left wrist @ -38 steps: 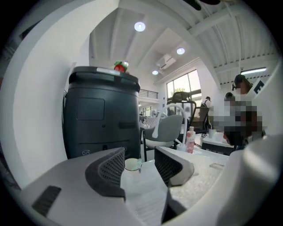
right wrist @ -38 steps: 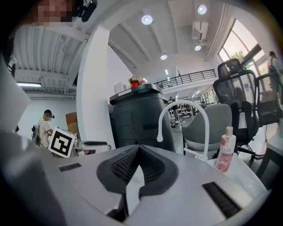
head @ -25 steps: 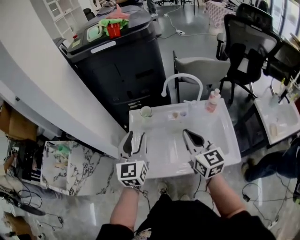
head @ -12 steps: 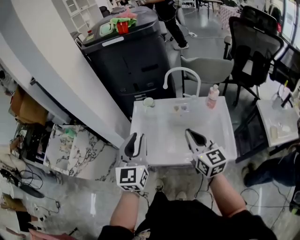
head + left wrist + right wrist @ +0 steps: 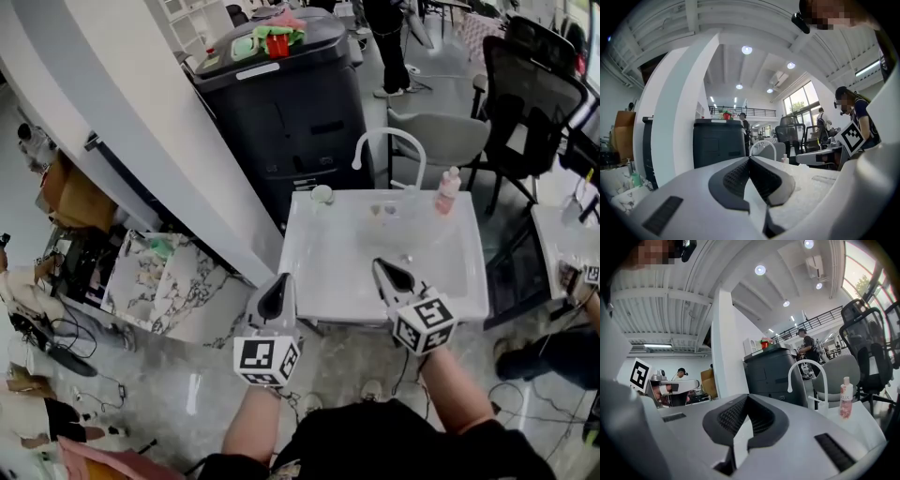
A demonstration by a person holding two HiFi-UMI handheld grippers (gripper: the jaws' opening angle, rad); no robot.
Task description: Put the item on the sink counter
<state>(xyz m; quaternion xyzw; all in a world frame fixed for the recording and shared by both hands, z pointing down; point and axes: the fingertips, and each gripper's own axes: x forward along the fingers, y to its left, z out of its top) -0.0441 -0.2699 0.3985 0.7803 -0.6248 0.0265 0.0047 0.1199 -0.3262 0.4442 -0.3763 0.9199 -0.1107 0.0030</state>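
Polished grey office floor, white sink counter (image 5: 323,267) at centre. On its far right corner, upright, a pink bottle (image 5: 448,190), just right of the arched white faucet (image 5: 388,141). On the far left corner, a small pale round container (image 5: 322,194). Between them, by the faucet base, a few tiny bits too small to name. Cannot tell which of these counts as the item; none in any grip.

Left gripper (image 5: 280,283) off the near left corner of the counter, above the floor, jaws closing fully together, pads touching, nothing between. Spread wide a second ago, and over the basin then. Right gripper (image 5: 379,268) above the near edge, jaws likewise pressed together and empty, same as before. Both drawn back nearward from the basin since that earlier frame.

Beyond the counter, a black copier (image 5: 291,103). Far right, a black office chair (image 5: 534,84). Left, a marble-patterned slab (image 5: 155,281).
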